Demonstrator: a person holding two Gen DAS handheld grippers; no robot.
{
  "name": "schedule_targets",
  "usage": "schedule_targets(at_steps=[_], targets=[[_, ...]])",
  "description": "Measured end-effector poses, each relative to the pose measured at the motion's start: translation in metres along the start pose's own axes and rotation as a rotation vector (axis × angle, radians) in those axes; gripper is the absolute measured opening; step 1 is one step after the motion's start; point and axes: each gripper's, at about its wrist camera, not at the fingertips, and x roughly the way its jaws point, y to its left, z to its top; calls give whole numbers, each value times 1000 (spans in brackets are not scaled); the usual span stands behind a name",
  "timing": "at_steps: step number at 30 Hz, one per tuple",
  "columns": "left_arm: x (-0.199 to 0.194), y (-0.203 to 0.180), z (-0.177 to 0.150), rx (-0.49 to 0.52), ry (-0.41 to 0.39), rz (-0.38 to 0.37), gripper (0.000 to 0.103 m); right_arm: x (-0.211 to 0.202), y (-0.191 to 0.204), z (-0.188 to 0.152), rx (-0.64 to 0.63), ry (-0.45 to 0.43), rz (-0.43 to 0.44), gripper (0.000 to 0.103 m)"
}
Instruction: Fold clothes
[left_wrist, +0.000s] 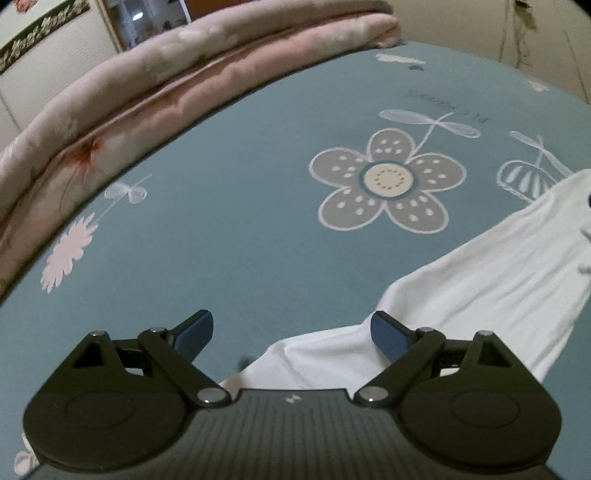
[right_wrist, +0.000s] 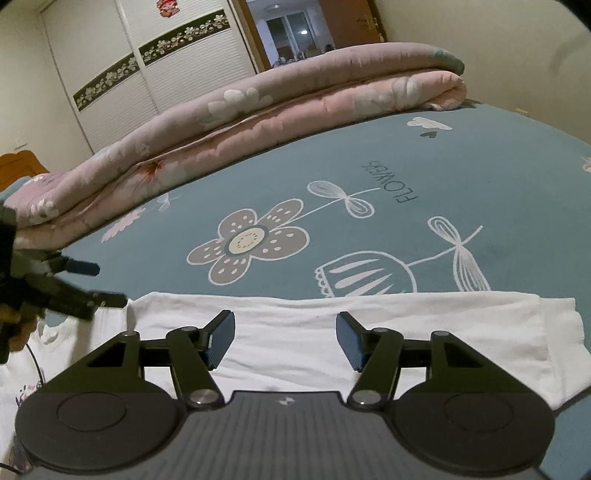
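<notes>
Lettering "FLOWERS" (right_wrist: 389, 181) is printed on the blue bedsheet (right_wrist: 498, 177) beyond the white shirt (right_wrist: 295, 343), which lies flat. Right gripper (right_wrist: 285, 339) and left gripper (left_wrist: 291, 334) both gape over it, holding nothing.

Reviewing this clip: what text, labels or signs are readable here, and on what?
"FLOWERS": printed upside down on the teal flower-print bedsheet.
Same print in the left wrist view: too blurred to read.
Small logo on the right gripper body: a mark, no letters.
Red decoration on the white wardrobe door: unreadable.
</notes>
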Motion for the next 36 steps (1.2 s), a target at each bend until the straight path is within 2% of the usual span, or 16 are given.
schedule_targets(at_steps=[6, 10, 13, 14, 18, 21, 24, 28, 31, 34, 36], targets=[[14, -16, -13, 86, 60, 16, 92, 3, 1, -1, -1, 7, 0, 66], [0, -11, -8, 91, 38, -6, 92, 3, -2, -1, 10, 9, -11, 66], [-9, -1, 3, 51, -24, 34, 92, 3, -2, -1, 12, 7, -8, 67], [-7, 4, 6, 28, -23, 32, 92, 3, -2, -1, 10, 8, -8, 67], [6, -2, 6, 54, 38, 12, 92, 2, 1, -2, -1, 9, 0, 67], [12, -16, 1, 143, 58, 39, 92, 2, 0, -1, -5, 5, -3, 67], [16, -18, 2, 150, 69, 37, 92, 3, -3, -1, 9, 9, -10, 67], [25, -18, 8, 134, 63, 40, 95, 5, -4, -2, 15, 14, -12, 67], [35, -13, 15, 75, 35, 65, 102, 6, -3, -2, 11, 17, -14, 67], [29, -1, 21, -13, -9, 104, 96, 5, -1, -2, 5, 17, -10, 67], [16, 7, 21, -40, -37, 88, 96, 4, -1, -2, 4, 14, -5, 67]])
